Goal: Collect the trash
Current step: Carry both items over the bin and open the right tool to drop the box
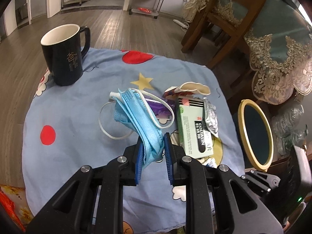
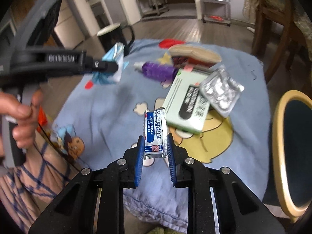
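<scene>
My left gripper (image 1: pixel 153 143) is shut on a crumpled blue face mask (image 1: pixel 136 117), lifted off the blue cartoon cloth (image 1: pixel 78 117); its white ear loops dangle. In the right wrist view the same left gripper (image 2: pixel 115 66) hangs at the left with the mask (image 2: pixel 113 58), a hand around its handle. My right gripper (image 2: pixel 155 146) is shut on a blue-and-white medicine sachet (image 2: pixel 155 130), held upright above the cloth (image 2: pixel 109 113). Still on the cloth lie a green box (image 2: pixel 185 101), a silver blister pack (image 2: pixel 222 90), a purple tube (image 2: pixel 158 71) and a crushed paper cup (image 2: pixel 195 55).
A black mug (image 1: pixel 64 54) stands at the cloth's far left corner. A round bin with a yellow rim (image 1: pixel 255 134) sits to the right of the table, beside a wooden chair (image 1: pixel 224 15) and a lace-edged tablecloth. Wooden floor lies beyond.
</scene>
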Demonstrator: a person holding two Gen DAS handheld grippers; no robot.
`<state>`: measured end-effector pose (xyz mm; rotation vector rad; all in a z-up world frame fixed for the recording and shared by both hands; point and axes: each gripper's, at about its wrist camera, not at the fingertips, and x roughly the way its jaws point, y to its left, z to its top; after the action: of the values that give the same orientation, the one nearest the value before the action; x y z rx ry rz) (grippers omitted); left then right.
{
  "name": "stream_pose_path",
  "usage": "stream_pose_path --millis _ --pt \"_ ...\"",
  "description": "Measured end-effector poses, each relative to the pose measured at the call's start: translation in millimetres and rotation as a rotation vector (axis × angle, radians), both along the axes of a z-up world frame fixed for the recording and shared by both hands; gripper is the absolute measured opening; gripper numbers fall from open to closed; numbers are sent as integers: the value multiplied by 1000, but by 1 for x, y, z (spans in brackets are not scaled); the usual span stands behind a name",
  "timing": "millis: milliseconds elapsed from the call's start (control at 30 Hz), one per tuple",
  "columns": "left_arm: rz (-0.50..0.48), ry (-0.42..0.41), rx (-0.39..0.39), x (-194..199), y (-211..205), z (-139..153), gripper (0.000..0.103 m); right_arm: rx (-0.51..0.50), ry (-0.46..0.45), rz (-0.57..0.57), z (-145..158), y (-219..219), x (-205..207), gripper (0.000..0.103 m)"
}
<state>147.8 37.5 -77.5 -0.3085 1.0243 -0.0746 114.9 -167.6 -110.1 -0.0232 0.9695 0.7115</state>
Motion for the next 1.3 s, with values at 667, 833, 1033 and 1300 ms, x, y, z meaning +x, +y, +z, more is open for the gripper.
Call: stream_pose_path --millis 667,833,1033,1300 --pt "-170 -49 -40 12 -74 23 19 207 -72 -312 61 -108 9 24" --pt "-239 -62 -45 14 -104 27 19 187 -95 -415 68 -138 13 24" --pt "-310 -68 -50 16 -138 31 19 168 -73 -558 58 -171 17 24" --pt "-390 -69 -41 23 -174 32 19 150 -8 -667 38 -202 23 25"
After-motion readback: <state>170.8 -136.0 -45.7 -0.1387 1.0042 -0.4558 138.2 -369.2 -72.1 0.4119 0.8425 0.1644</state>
